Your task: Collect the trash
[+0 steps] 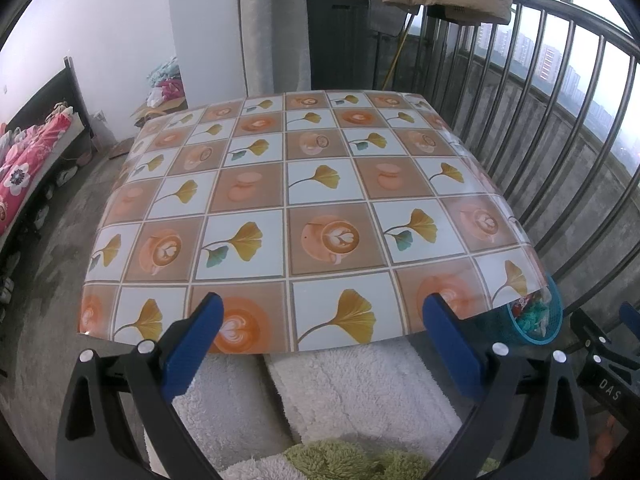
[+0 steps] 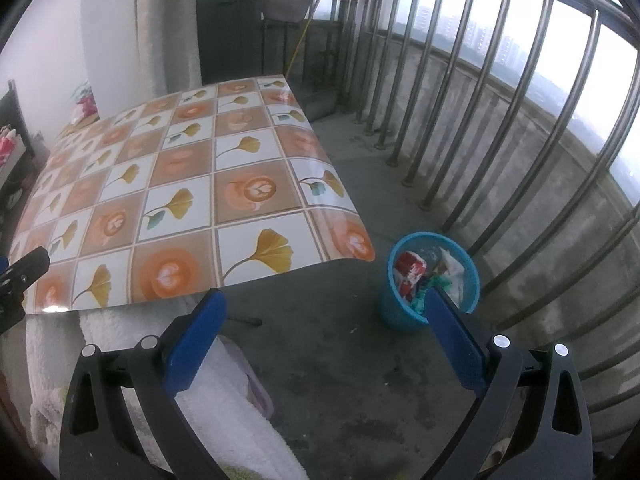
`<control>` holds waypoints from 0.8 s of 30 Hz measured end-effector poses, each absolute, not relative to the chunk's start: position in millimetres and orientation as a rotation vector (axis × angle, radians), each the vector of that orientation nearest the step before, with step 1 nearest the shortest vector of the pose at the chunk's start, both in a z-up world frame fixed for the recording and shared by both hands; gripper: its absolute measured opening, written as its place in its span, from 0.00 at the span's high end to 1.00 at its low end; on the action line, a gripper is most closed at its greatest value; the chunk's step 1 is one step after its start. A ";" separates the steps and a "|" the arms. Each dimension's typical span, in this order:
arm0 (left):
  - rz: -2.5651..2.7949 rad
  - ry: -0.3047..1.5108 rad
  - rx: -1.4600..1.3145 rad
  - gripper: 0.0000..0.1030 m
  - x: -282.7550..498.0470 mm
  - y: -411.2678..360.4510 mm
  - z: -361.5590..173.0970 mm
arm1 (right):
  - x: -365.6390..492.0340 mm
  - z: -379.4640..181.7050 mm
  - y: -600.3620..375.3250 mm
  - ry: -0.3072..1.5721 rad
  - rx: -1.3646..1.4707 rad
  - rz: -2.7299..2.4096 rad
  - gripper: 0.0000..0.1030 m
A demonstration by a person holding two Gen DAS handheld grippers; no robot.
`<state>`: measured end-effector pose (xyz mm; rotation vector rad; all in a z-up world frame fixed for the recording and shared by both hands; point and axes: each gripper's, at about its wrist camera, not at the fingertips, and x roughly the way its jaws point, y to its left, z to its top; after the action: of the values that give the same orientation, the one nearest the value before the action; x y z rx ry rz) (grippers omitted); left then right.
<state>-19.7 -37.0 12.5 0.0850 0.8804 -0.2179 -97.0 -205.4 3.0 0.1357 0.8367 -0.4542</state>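
A small blue bin (image 2: 404,316) stands on the concrete floor right of the table, holding red, white and green trash (image 2: 412,272). It also shows in the left wrist view (image 1: 538,320), partly under the table corner. The table (image 1: 304,184) has a glossy cloth with a leaf and coffee cup pattern; no trash shows on it. My left gripper (image 1: 322,312) is open and empty over the table's near edge. My right gripper (image 2: 324,308) is open and empty above the floor, just left of the bin.
A metal railing (image 2: 500,120) on a concrete wall runs along the right. White and green towels (image 1: 360,396) lie below the table's near edge. A bed with pink bedding (image 1: 28,160) is at the left. A dark cabinet (image 1: 340,36) stands behind the table.
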 end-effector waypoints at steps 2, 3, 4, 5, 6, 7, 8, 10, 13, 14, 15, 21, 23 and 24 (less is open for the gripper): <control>-0.218 0.879 0.087 0.05 -19.5 -37.2 12.5 | -96.6 3.3 -206.7 0.837 0.136 -0.455 0.08; -0.220 0.879 0.087 0.05 -19.3 -36.9 12.4 | -96.8 3.2 -205.9 0.838 0.138 -0.454 0.08; -0.220 0.881 0.087 0.05 -19.5 -38.0 12.5 | -97.0 3.3 -205.7 0.838 0.139 -0.453 0.08; -0.220 0.881 0.087 0.05 -19.1 -37.0 12.2 | -96.7 3.4 -206.3 0.837 0.136 -0.453 0.08; -0.219 0.883 0.086 0.05 -19.0 -36.8 12.1 | -97.1 3.5 -205.1 0.837 0.135 -0.453 0.08; -0.218 0.883 0.086 0.05 -19.6 -37.6 12.4 | -96.9 3.5 -205.8 0.837 0.135 -0.454 0.08; -0.218 0.883 0.086 0.05 -19.5 -37.2 12.4 | -96.9 3.5 -206.0 0.837 0.136 -0.453 0.08; -0.219 0.881 0.086 0.05 -19.5 -37.7 12.5 | -96.9 3.4 -206.0 0.837 0.137 -0.453 0.08; -0.219 0.881 0.087 0.05 -19.6 -37.8 12.4 | -96.9 3.6 -205.7 0.838 0.137 -0.453 0.08; -0.220 0.881 0.087 0.05 -19.8 -38.4 12.5 | -96.8 3.6 -205.9 0.837 0.137 -0.453 0.08; -0.220 0.882 0.088 0.05 -19.5 -37.4 12.2 | -97.1 3.8 -205.2 0.837 0.139 -0.452 0.08; -0.218 0.883 0.087 0.05 -19.6 -36.9 12.0 | -96.9 4.0 -206.0 0.838 0.139 -0.452 0.08; -0.218 0.883 0.088 0.05 -19.5 -37.2 11.9 | -96.9 4.0 -207.0 0.837 0.140 -0.451 0.08; -0.217 0.884 0.089 0.05 -19.4 -37.0 11.8 | -97.2 4.2 -206.3 0.837 0.142 -0.452 0.08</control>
<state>-19.4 -37.0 11.8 0.0888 0.8839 -0.2174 -97.2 -206.3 4.2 0.1418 0.8371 -0.4515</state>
